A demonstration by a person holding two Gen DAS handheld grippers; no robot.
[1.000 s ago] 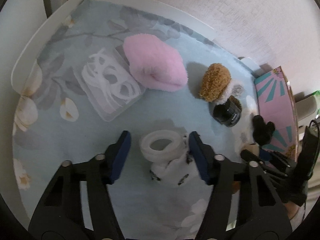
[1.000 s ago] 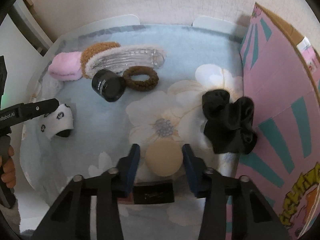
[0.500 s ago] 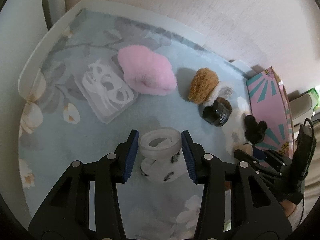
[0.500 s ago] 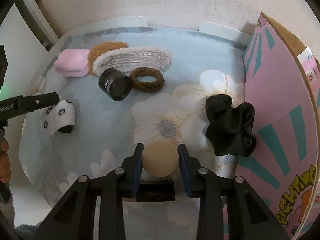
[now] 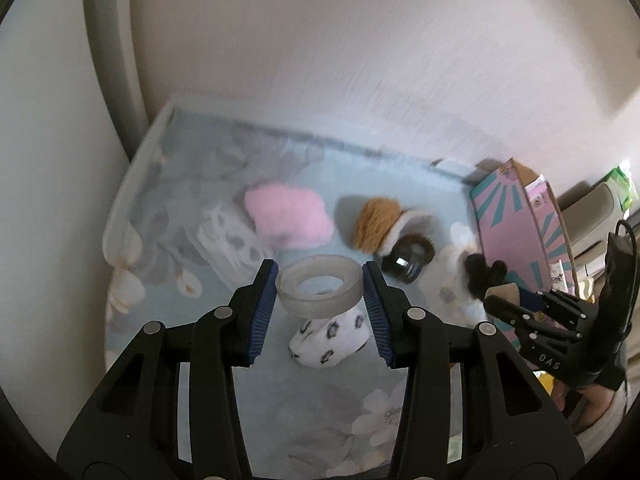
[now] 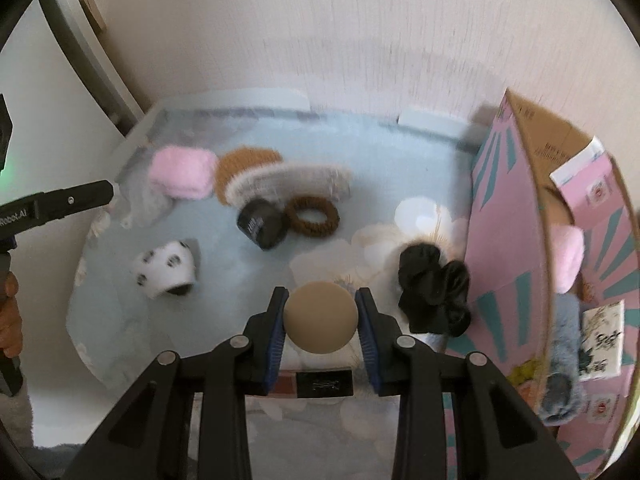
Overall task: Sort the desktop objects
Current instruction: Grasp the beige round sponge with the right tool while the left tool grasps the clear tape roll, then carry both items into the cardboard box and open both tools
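Both tongs are carrying something: the left gripper is pinching a clear roll of tape between its blue pads, and the right gripper is clamping a round tan sponge, each one held clear above the table. Sorting is looking only partly done, I would say. Off to the right of the right tongs a pink cardboard box is standing open with a pink fluffy piece, a grey-blue fluffy piece and a small printed pack already inside it. Plenty is waiting outside it, though: a black scrunchie just right of the right tongs, a spotted white sock ahead and to their left, and farther ahead a black jar, a brown hair tie, a pink pad, a brown fluffy pad and a pale fluffy strip. Everything is lying on a light blue flowered cloth covering a white table pushed against a pale textured wall.
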